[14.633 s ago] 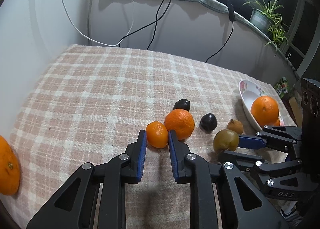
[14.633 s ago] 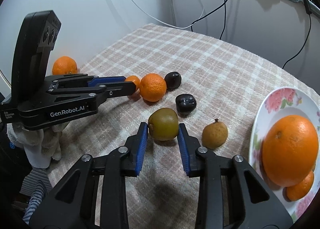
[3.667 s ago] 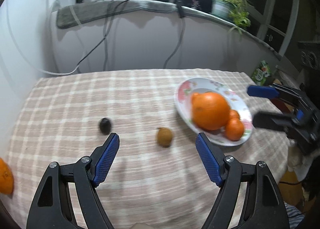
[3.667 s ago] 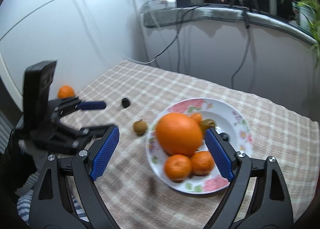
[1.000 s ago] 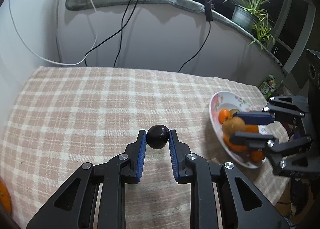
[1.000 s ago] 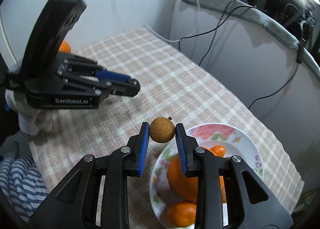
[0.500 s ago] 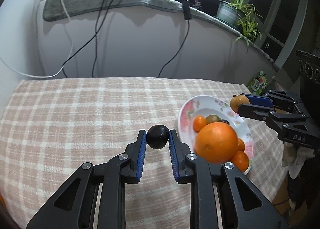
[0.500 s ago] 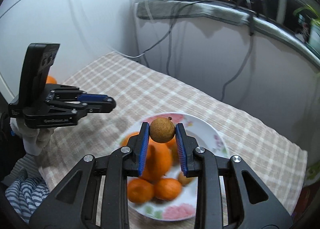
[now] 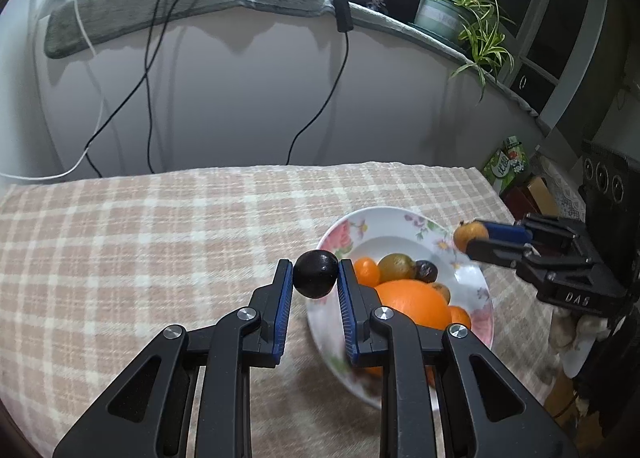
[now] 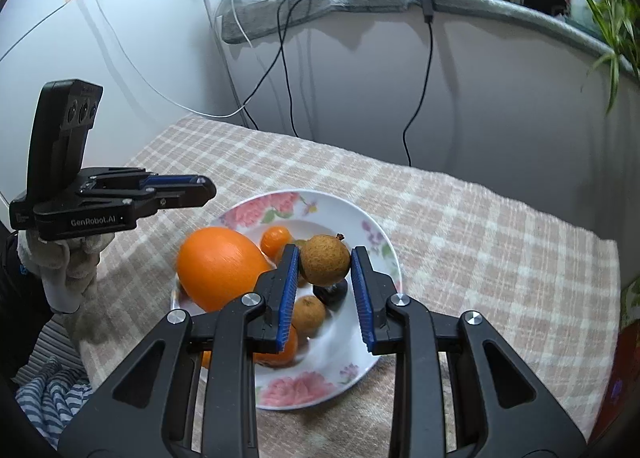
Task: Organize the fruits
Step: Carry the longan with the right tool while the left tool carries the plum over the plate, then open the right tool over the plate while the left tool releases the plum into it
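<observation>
My left gripper (image 9: 314, 276) is shut on a dark plum (image 9: 315, 274), held just above the left rim of the flowered plate (image 9: 344, 232). My right gripper (image 10: 325, 260) is shut on a small brown fruit (image 10: 325, 260), held over the plate (image 10: 352, 374). The plate holds a large orange (image 10: 218, 268), small oranges, a green fruit (image 9: 396, 267), a dark fruit (image 9: 427, 271) and another brown fruit (image 10: 308, 312). The right gripper (image 9: 476, 240) shows in the left wrist view with its brown fruit (image 9: 469, 235) at the plate's right rim. The left gripper (image 10: 204, 188) shows at the plate's left.
The plate sits on a checked tablecloth (image 9: 140, 242) near the table's right edge. A white wall with hanging cables (image 9: 316, 114) stands behind. Potted plants (image 9: 460, 18) sit on the ledge. A green packet (image 9: 506, 162) lies beyond the table's right edge.
Both grippers have moved closer to the plate with their fruits still held. The plum is now at the plate's left rim and the brown fruit hangs lower over the plate.
</observation>
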Demonstrator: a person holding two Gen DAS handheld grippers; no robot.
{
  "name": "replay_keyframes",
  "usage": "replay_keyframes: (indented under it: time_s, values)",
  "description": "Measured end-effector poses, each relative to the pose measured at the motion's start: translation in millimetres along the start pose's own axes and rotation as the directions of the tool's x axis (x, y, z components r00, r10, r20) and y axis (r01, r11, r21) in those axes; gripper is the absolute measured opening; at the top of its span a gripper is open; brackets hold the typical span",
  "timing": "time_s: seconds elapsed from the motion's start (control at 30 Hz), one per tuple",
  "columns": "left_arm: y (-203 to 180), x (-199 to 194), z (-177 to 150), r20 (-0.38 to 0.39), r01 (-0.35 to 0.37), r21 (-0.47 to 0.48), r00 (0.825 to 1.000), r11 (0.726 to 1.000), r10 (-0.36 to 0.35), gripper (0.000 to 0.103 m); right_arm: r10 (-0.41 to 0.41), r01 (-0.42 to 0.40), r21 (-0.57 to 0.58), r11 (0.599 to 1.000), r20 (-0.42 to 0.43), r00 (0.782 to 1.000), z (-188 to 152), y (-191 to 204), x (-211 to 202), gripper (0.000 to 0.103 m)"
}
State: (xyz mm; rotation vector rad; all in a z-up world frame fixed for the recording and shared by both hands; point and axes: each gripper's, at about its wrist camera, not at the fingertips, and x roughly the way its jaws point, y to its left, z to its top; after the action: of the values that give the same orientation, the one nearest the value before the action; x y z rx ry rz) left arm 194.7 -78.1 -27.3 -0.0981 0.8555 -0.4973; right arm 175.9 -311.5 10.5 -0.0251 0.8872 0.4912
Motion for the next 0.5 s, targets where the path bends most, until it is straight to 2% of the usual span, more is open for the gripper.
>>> replay_keyframes:
  time_s: [0.5]
  values:
    - [-20.1, 22.3, 11.5, -0.027, 0.016, 0.038, 1.000, 0.999, -0.015, 0.021, 0.020, -0.019, 0.055, 0.998, -0.011, 1.000, -16.2, -15.6, 8.9, 0.028]
